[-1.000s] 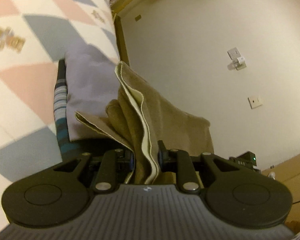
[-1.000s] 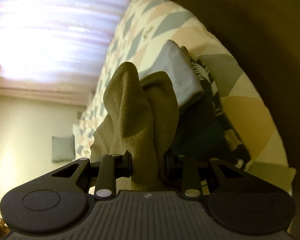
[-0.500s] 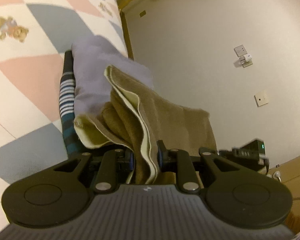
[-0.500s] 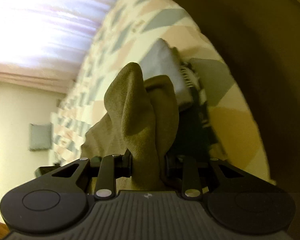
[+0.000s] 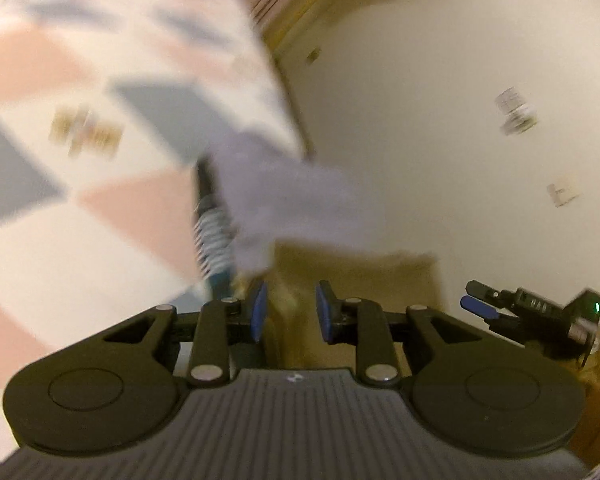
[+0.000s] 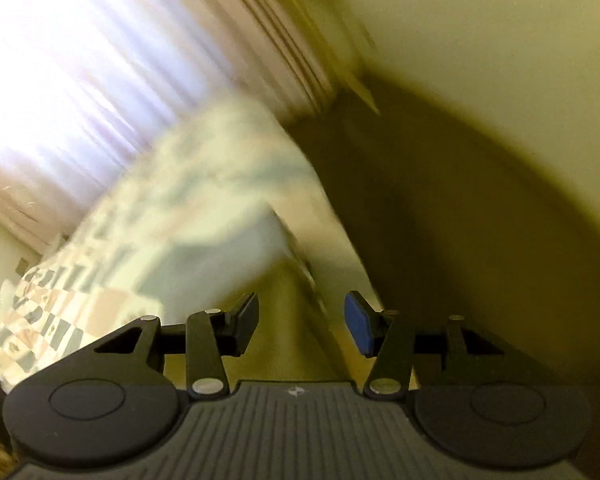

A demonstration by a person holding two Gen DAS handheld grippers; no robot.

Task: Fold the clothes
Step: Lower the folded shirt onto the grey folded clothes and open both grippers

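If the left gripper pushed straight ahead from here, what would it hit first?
Most likely the olive-brown garment lying just past the open left gripper, with the lavender folded cloth beyond it. Motion blur leaves depth uncertain.

**Left wrist view: jaws apart over tan cloth**

Frame heavily motion-blurred. Left gripper (image 5: 288,310), black with blue pads (image 5: 258,310), stands with jaws parted and nothing pinched between them. Olive-tan folded cloth (image 5: 352,280) lies just beyond the fingertips. Above it, a lavender-grey folded garment (image 5: 292,196) rests on a dark garment with white and teal stripes (image 5: 214,236). All sit on a quilt of pink, grey and cream diamonds (image 5: 80,168). Cream wall (image 5: 420,100) to the right. Second black gripper with blue pads (image 5: 500,306) at right edge, green light lit.
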